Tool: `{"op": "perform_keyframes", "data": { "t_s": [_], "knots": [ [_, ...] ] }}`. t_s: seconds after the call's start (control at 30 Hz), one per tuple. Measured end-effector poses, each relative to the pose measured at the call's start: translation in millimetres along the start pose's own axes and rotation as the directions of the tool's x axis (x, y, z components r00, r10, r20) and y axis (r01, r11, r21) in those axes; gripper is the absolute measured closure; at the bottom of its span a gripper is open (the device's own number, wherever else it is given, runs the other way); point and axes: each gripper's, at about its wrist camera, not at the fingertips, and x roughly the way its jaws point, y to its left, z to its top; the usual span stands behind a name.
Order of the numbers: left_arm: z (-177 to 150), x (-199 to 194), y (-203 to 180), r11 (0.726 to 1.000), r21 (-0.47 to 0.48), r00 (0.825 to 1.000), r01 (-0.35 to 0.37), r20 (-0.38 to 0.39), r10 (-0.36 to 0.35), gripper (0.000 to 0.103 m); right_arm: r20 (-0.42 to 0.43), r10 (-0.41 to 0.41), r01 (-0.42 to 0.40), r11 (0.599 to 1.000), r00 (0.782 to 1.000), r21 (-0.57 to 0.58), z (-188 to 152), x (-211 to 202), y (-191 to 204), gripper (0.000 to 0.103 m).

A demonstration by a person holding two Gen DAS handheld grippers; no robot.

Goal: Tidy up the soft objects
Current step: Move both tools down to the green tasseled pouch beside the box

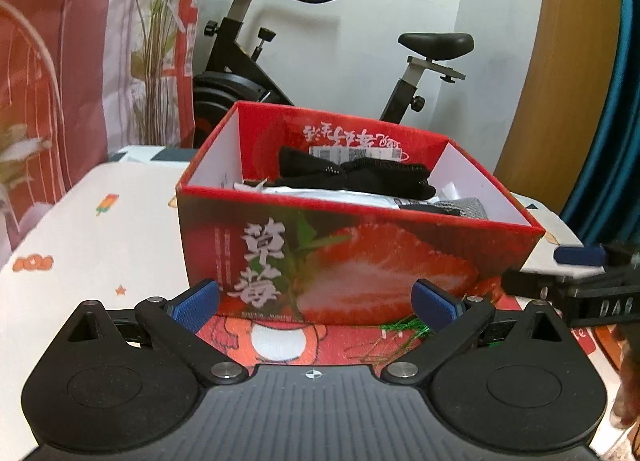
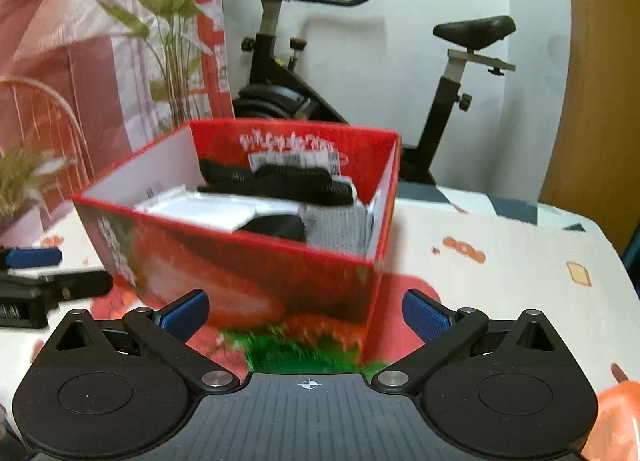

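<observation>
We held the left gripper (image 1: pixel 316 303) and right gripper (image 2: pixel 306 311) wide open and empty before the red strawberry-printed cardboard box (image 1: pixel 360 261), where black socks (image 1: pixel 352 177) and a grey knitted sock (image 2: pixel 340 227) already lay; little seemed left.

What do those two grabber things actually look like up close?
Both look alike. The left gripper and right gripper have matte black plastic bodies with ribbed tops, round side housings, silver pivot pins and a small white crosshair mark. Each finger ends in a textured blue pad. No cables show.
</observation>
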Motion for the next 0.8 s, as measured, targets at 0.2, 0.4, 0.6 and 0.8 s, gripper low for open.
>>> {"op": "perform_keyframes", "data": {
  "t_s": [0.2, 0.4, 0.6, 0.8],
  "knots": [
    [-11, 4, 3, 1.0, -0.004, 1.0, -0.008, -0.024, 0.008, 0.0, -0.07, 0.005, -0.006, 1.0, 0.998, -0.007, -21, 12, 5, 0.001],
    [-22, 11, 7, 1.0, -0.011, 0.998, -0.011, -0.059, 0.01, 0.0, -0.131, 0.026, -0.027, 1.0, 0.991, -0.004, -40, 28, 9, 0.002],
    [-31, 19, 15, 0.999, -0.049, 0.995, -0.01, -0.095, 0.006, 0.0, -0.163, 0.035, -0.034, 0.999, 0.986, 0.009, -51, 37, 12, 0.019],
    [-38, 24, 22, 0.997, -0.081, 0.994, 0.001, -0.109, -0.01, 0.001, -0.203, 0.037, -0.034, 0.999, 0.978, 0.019, -58, 48, 16, 0.038]
  ]
}}
